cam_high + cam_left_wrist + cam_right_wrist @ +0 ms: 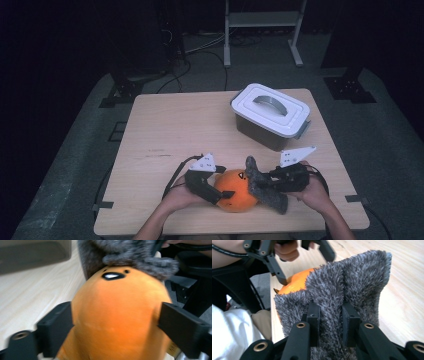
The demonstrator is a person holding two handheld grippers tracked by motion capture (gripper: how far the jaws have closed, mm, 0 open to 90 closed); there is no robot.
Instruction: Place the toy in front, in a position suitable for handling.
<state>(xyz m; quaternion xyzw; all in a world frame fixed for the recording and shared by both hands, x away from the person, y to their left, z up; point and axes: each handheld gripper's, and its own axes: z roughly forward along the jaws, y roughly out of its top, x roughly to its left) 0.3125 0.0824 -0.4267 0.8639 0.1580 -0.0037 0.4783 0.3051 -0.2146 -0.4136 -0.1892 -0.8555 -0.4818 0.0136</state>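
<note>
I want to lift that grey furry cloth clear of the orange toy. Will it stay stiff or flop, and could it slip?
The grey furry cloth will probably flop: in the right gripper it bunches into a fold between the jaws, and it drapes against the orange plush toy. It looks light. Slipping seems unlikely, since the long pile gives grip.

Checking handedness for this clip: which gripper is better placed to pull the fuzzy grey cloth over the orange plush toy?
Right gripper: already pinching fuzzy grey cloth. Left gripper clamps orange plush toy.
</note>
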